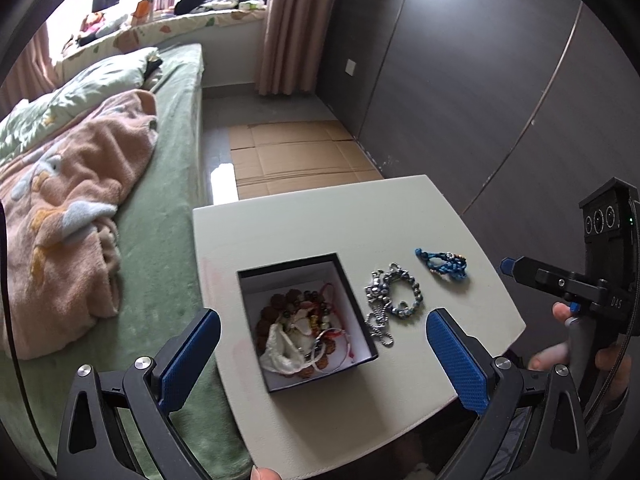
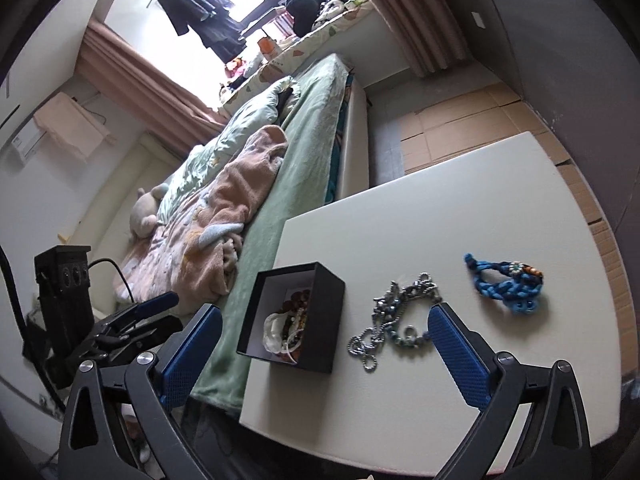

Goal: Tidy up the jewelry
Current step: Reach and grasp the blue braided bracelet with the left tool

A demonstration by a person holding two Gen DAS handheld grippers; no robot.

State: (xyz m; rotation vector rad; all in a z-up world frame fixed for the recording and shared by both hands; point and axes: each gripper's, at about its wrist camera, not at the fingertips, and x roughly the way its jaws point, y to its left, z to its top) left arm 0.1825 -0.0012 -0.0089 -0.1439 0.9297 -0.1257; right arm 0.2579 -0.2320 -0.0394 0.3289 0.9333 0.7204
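A black box [image 1: 340,266] with a white lining sits on the white table [image 1: 312,224] and holds several bracelets and cords [image 1: 304,332]. Right of it lie a silver chain with a beaded bracelet [image 1: 390,300] and a blue woven bracelet [image 1: 442,264]. My left gripper [image 1: 320,356] is open and empty, above the box's near side. My right gripper [image 2: 324,356] is open and empty, near the box [image 2: 320,320] and the silver chain [image 2: 396,320]. The blue bracelet [image 2: 506,280] lies further right. Each gripper shows in the other's view, the right one [image 1: 508,266] and the left one [image 2: 160,304].
A bed [image 1: 176,168] with a green sheet and a pink blanket [image 1: 68,208] runs along the table's left edge. Flattened cardboard [image 1: 296,156] covers the floor beyond the table. Dark wardrobe panels [image 1: 480,80] stand to the right.
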